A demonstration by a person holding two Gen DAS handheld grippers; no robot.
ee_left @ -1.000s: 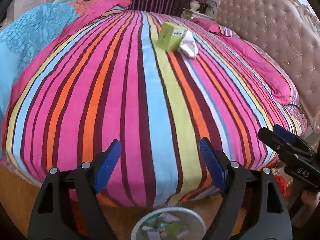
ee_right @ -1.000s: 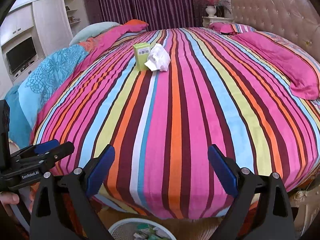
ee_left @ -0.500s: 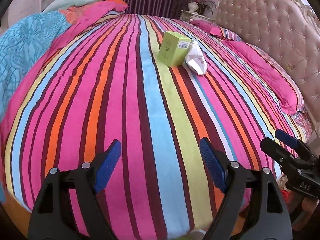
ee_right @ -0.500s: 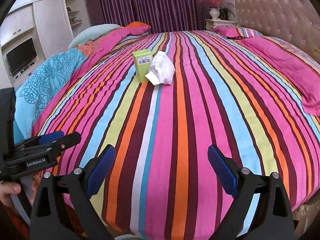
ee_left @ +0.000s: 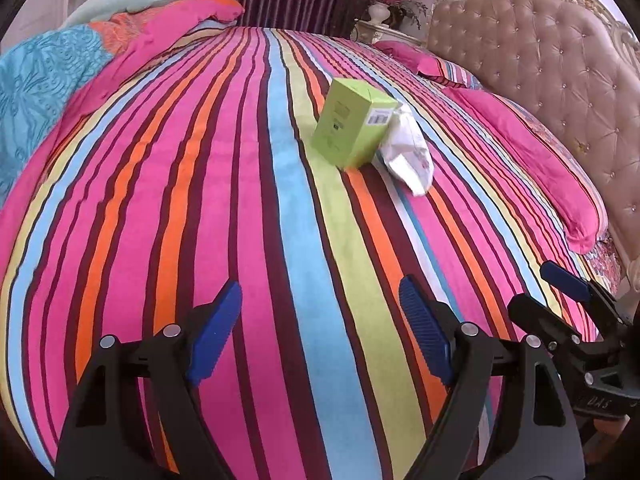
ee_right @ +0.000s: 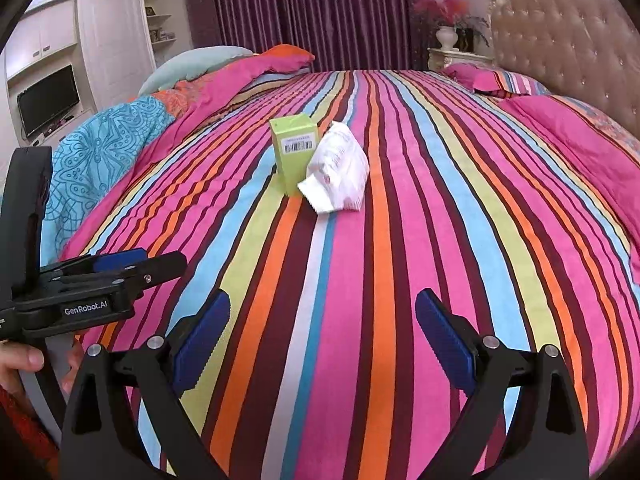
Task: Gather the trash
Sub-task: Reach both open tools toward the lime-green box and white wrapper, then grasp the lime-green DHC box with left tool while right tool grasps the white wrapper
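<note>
A light green carton [ee_left: 354, 128] [ee_right: 296, 156] with a barcode label stands upright in the middle of the striped bedspread [ee_left: 248, 208] [ee_right: 420, 208]. A crumpled white wrapper [ee_left: 408, 156] [ee_right: 340, 170] lies against its right side. My left gripper [ee_left: 320, 330] hovers open over the near part of the bed, well short of both items, nothing between its blue pads. My right gripper [ee_right: 322, 334] is open and empty too, beside the left one and just as far from the trash. Each gripper shows at the edge of the other's view: the left gripper [ee_right: 120, 272], the right gripper [ee_left: 568, 296].
A tufted headboard [ee_left: 540, 64] and pink pillows [ee_left: 532, 160] line the right side. A folded blue and pink quilt [ee_right: 120, 148] lies along the left. A nightstand with a vase [ee_right: 448, 40], purple curtains, a white cabinet and a TV [ee_right: 48, 98] stand beyond the bed.
Both grippers have moved forward over the bed toward the carton and wrapper, which now look larger. The bin with trash at the bottom edge has dropped out of view. The jaws kept their width.
</note>
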